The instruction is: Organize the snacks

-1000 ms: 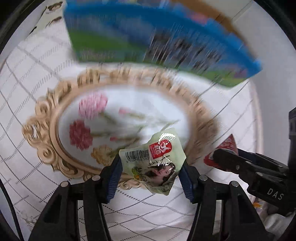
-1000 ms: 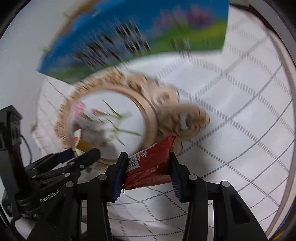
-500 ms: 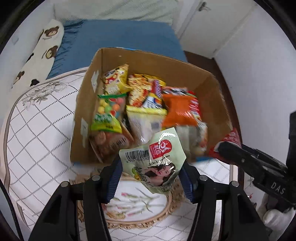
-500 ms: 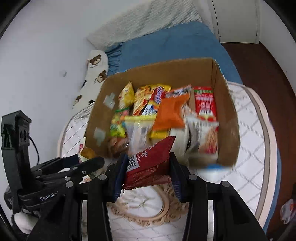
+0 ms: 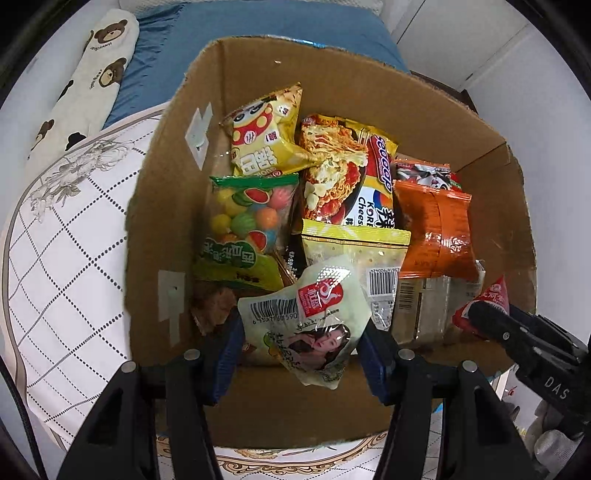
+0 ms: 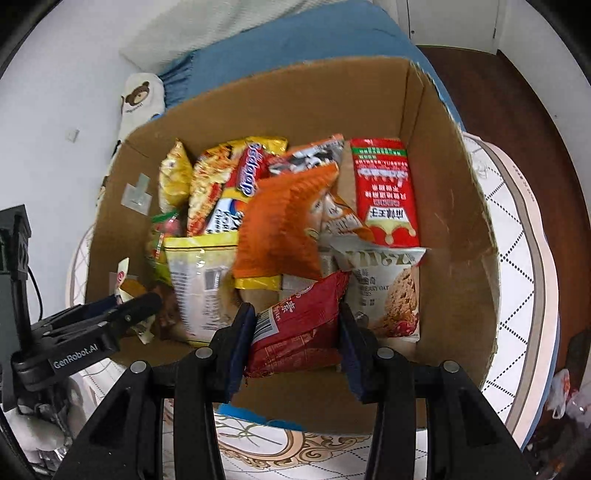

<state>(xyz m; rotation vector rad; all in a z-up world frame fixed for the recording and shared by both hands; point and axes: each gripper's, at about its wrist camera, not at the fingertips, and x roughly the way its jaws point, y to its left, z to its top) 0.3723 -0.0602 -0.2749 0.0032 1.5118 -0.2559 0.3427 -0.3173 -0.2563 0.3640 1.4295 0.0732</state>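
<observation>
Left tool (image 5: pixel 303 354) points straight down over cardboard box (image 5: pixel 166 206), pinching pale green packet (image 5: pixel 310 321). Right tool (image 6: pixel 295 339) tilted steeply down over same box, pinching red packet (image 6: pixel 299 325). Both packets above near wall.

I'm working in a home bedroom: a blue bedspread (image 5: pixel 258 33) fills the top of the frame, a bear-print pillow (image 5: pixel 85 92) lies upper left, a quilted white mattress cover (image 5: pixel 62 240) spreads lower left, and a white door (image 6: pixel 450 22) stands upper right.
</observation>
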